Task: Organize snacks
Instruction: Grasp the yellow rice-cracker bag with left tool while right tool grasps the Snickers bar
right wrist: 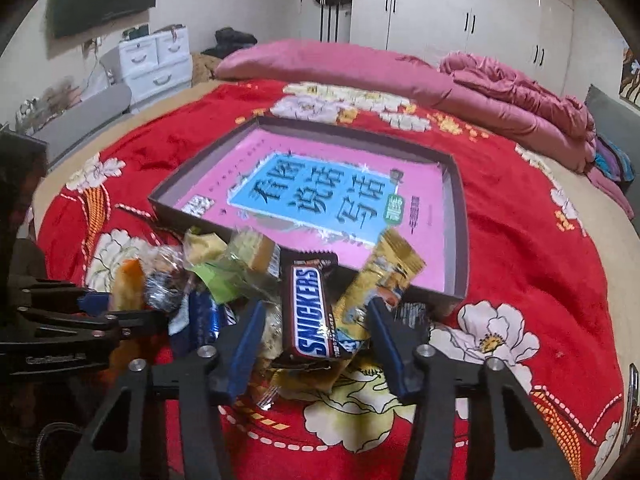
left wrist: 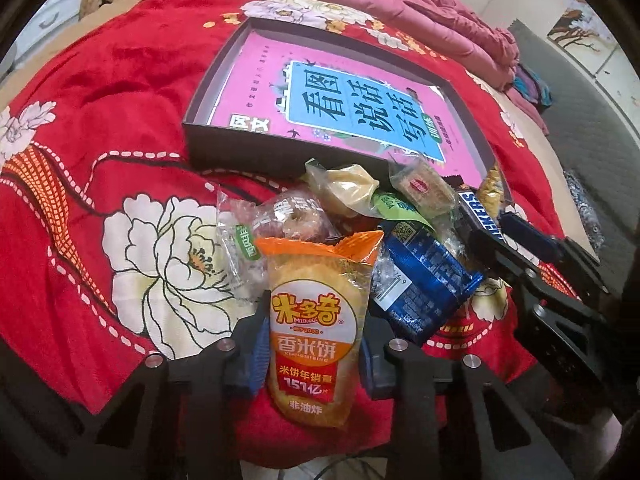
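Note:
A pile of snacks lies on the red floral blanket in front of a dark shallow box [left wrist: 202, 130] [right wrist: 460, 216] with a pink book lying in it. My left gripper [left wrist: 312, 344] is shut on an orange rice cracker pack [left wrist: 316, 332], its blue pads pressed on both sides. My right gripper [right wrist: 316, 316] straddles a Snickers bar [right wrist: 310, 312] with its fingers apart, not touching it. The Snickers bar [left wrist: 480, 216] and the right gripper also show in the left wrist view. A blue packet [left wrist: 420, 280] and a gold packet [right wrist: 384, 276] lie beside them.
Clear-wrapped pastries [left wrist: 276, 220] and a green-labelled packet [right wrist: 216, 276] lie in the pile. Folded pink quilts [right wrist: 512, 88] lie at the far edge of the bed. White drawers [right wrist: 154, 62] and wardrobes [right wrist: 460, 4] stand beyond.

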A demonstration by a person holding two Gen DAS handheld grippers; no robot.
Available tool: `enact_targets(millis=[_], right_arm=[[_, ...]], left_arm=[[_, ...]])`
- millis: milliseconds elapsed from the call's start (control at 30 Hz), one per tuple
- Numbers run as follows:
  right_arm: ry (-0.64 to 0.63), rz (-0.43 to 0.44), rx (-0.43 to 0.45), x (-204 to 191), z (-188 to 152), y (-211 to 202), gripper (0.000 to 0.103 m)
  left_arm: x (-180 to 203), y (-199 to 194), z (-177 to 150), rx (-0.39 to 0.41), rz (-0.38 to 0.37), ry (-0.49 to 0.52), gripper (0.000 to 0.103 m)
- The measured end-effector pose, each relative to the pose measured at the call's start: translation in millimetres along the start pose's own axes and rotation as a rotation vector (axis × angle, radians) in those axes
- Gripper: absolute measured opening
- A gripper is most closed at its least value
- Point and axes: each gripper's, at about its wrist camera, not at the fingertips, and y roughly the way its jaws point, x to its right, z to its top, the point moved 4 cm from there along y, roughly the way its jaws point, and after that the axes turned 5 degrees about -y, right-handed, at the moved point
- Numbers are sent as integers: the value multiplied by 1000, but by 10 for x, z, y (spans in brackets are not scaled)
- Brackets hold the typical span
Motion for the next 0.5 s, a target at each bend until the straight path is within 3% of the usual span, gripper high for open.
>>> enact_targets(millis=[167,500], right_arm=[[15,24,-6,30,-11,47,35],[158,98,36,240,-98,-131,28]], left_arm=[[9,-68,-14,-3,-32,-1,36],[-41,-243,48,31,-56,-10,36]])
